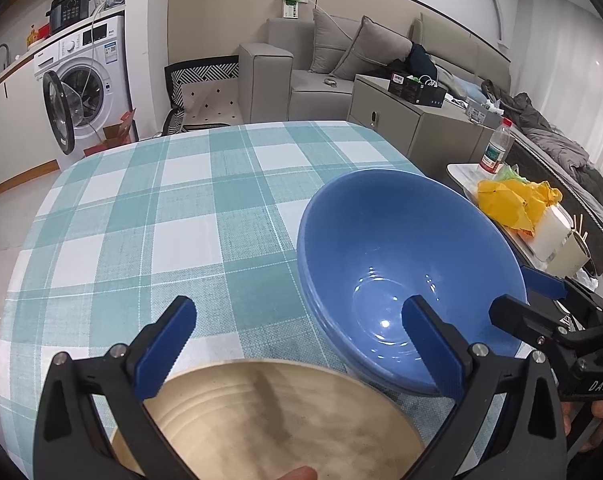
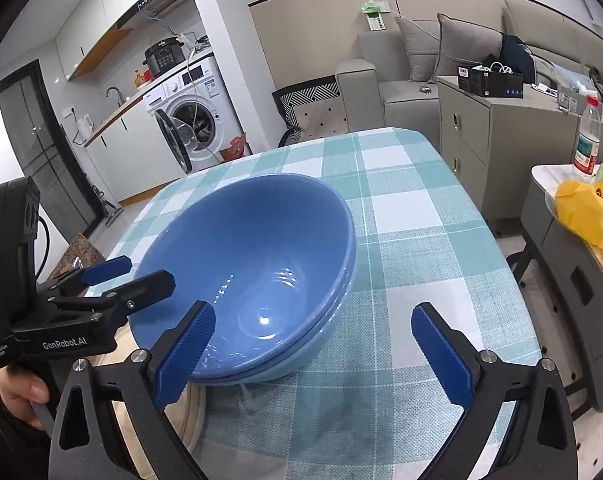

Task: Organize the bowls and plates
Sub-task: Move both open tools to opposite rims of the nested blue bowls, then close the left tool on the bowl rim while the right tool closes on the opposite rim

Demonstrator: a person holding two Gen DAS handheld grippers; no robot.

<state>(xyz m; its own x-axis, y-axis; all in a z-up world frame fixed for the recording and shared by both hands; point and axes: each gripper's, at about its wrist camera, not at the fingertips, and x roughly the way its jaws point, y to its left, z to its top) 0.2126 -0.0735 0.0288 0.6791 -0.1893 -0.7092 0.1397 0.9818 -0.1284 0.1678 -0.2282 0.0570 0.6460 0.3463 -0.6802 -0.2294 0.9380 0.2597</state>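
Blue bowls nested on checked table, tilted; beige plate just beside; left gripper and right gripper wide open, empty; next likely regrasp, square stack.

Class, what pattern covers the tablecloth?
Teal-and-white checks on the tablecloth, clearest in the left wrist view.

Table draped in teal-and-white checked cloth. On it, toward the right side, two nested glossy blue bowls; at the near edge, a round beige plate, just beside the bowls.
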